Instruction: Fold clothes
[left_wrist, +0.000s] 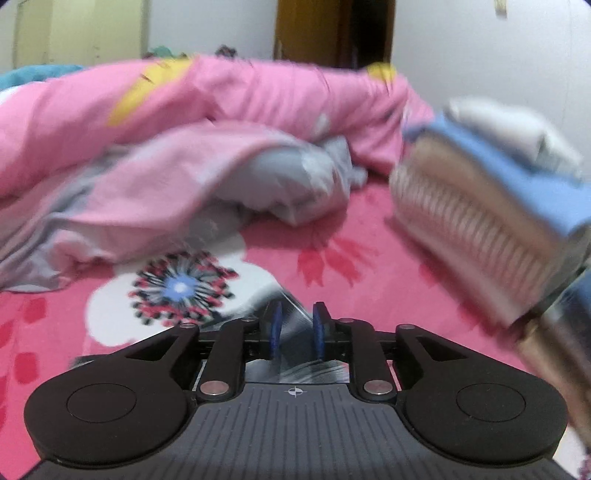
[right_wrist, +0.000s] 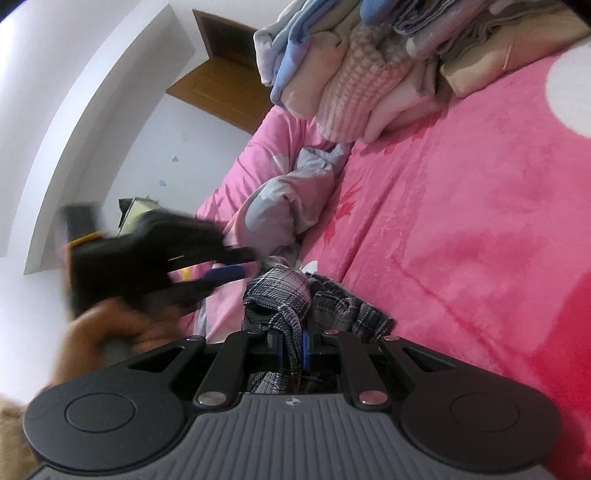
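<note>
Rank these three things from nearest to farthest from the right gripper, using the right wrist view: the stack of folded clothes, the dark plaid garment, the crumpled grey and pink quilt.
1. Dark plaid garment: clamped between the right gripper fingers.
2. Crumpled grey and pink quilt: beyond the garment, mid-frame on the pink bedspread.
3. Stack of folded clothes: farthest, at the top of the frame.

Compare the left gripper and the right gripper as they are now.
The left gripper has its jaws apart with nothing clamped; the right gripper is shut on the dark plaid garment. The left gripper faces the pink quilt; the right gripper's view is rolled sideways. Both have blue pads and work over the pink bedspread.
</note>
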